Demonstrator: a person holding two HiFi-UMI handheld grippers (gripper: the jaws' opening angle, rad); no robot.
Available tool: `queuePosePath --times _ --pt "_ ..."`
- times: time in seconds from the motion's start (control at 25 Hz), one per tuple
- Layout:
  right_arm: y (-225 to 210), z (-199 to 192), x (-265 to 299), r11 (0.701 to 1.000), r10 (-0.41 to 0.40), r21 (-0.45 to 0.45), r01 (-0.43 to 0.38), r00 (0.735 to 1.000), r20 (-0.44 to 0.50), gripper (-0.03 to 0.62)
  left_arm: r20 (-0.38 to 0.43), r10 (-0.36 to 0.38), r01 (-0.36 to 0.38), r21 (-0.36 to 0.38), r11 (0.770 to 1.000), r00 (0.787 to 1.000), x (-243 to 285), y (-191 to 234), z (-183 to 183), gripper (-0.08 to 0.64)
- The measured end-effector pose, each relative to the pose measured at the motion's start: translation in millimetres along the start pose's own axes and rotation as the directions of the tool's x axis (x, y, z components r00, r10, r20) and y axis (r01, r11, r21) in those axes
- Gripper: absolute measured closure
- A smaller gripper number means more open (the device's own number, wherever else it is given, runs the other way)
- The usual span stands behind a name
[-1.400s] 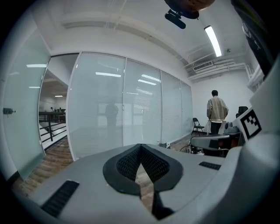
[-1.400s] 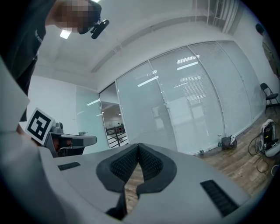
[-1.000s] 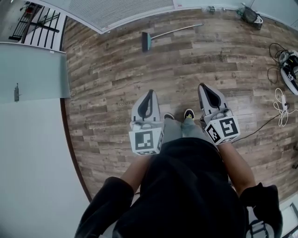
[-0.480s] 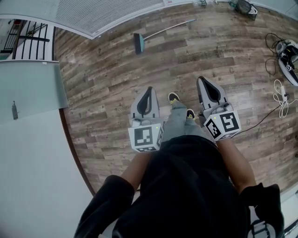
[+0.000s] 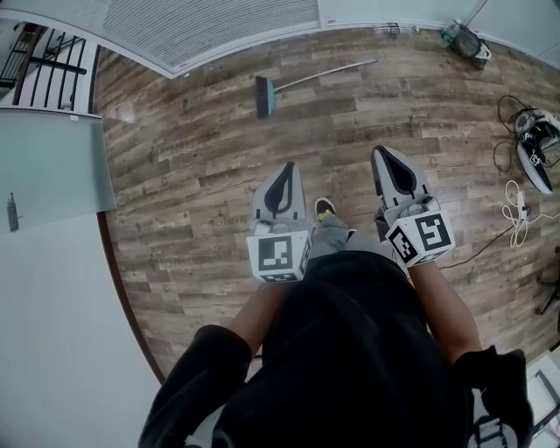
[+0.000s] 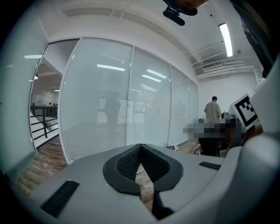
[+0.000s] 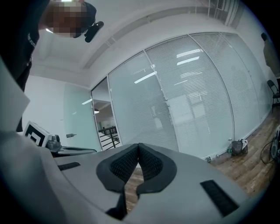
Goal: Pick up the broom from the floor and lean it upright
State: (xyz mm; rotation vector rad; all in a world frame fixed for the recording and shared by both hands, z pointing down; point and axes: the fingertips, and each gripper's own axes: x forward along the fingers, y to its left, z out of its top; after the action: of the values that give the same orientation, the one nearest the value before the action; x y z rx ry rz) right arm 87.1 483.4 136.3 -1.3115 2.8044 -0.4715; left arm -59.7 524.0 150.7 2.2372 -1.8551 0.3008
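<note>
Since the broom point(image 5: 306, 80) lies flat on the floor point(image 5: 192, 175) well ahead of both grippers, close to the glass wall point(image 5: 210, 26), the head view shows the left gripper point(image 5: 282, 173) and right gripper point(image 5: 386, 157) carried side by side, pointing toward it and well apart from it. The broom's head is ahead of the left gripper and its handle runs across toward the right one. Left gripper view: jaws pressed together on nothing, glass partition ahead, broom not made out. Right gripper view: jaws likewise closed and empty, floor beyond them. Probably just the approach, so the jaws are kept closed; one must spread before taking the handle.
</note>
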Motion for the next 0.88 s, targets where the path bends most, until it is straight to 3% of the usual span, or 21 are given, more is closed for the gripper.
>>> queuePosePath --times 0.28,0.56,0.88 --pt "-6 1 42 1.0 -0.017 0.002 0.017 0.999 -0.032 0.577 -0.014 -0.007 0.006 -0.027 1.0 1.0 33 31 3 0.545" --pt "-19 -5 76 1.0 -0.002 0.005 0.003 0.997 -0.083 0.577 -0.029 0.047 -0.048 -0.05 0.998 0.998 71 65 5 0.545" --pt "-86 11 125 1.0 -0.008 0.013 0.009 0.997 -0.082 0.577 -0.026 0.061 -0.061 -0.02 0.998 0.998 146 72 39 0.545"
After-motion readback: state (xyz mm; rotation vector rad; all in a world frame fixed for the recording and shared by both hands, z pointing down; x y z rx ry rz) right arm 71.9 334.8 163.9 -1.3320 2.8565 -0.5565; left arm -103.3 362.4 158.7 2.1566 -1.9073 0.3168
